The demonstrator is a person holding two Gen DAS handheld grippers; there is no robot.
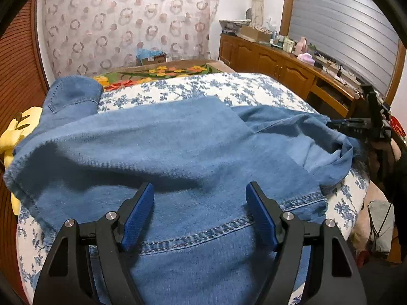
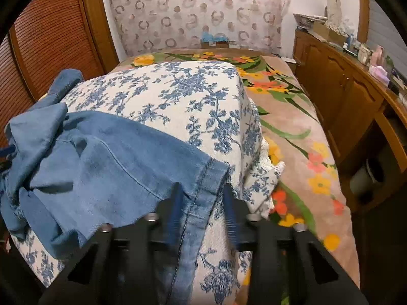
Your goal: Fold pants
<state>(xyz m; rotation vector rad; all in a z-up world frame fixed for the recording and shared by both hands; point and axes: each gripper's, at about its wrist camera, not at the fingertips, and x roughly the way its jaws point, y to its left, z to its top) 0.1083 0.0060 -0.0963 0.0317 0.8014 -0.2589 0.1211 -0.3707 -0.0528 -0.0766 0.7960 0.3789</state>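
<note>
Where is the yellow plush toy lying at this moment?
In the left wrist view, the yellow plush toy lies at the far left edge, partly under the blue pants, beside the brown slatted door.

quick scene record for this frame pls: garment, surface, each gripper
garment: blue denim pants, rumpled, spread across the surface
surface: floral blue-and-white cover
left gripper: open, jaws wide above the stitched hem, holding nothing
right gripper: blurred, jaws astride the hemmed corner of the pants, grip not clear
nearby: yellow plush toy at the far-left edge

The left hand-held gripper angles downward with its jaws spread wide, while the right hand-held gripper angles downward, jaws narrowly apart.
</note>
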